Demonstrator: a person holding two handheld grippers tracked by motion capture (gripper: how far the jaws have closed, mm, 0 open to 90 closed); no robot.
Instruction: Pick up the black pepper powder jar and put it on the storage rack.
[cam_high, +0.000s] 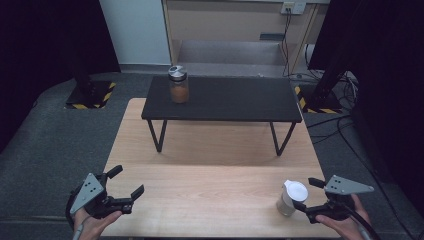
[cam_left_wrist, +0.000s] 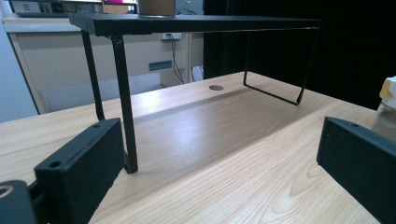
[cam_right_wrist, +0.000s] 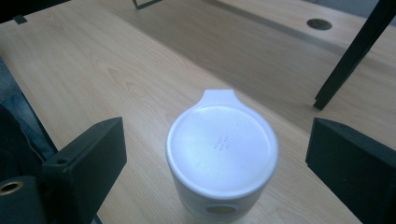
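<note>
Grey carpet floor (cam_high: 45, 145), black curtains (cam_high: 45, 35)

Lidded cup (cam_high: 291, 197) on table (cam_high: 210, 150) near right; jar (cam_high: 178, 84) on shelf (cam_high: 225, 100) behind, far left.

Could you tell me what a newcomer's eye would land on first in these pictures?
Probably the white lidded container at the table's near right corner, standing between the open jaws of the right gripper with gaps on both sides. Next, the jar of brown contents on the left end of the black shelf farther back. The left gripper hangs open at the near left.
</note>
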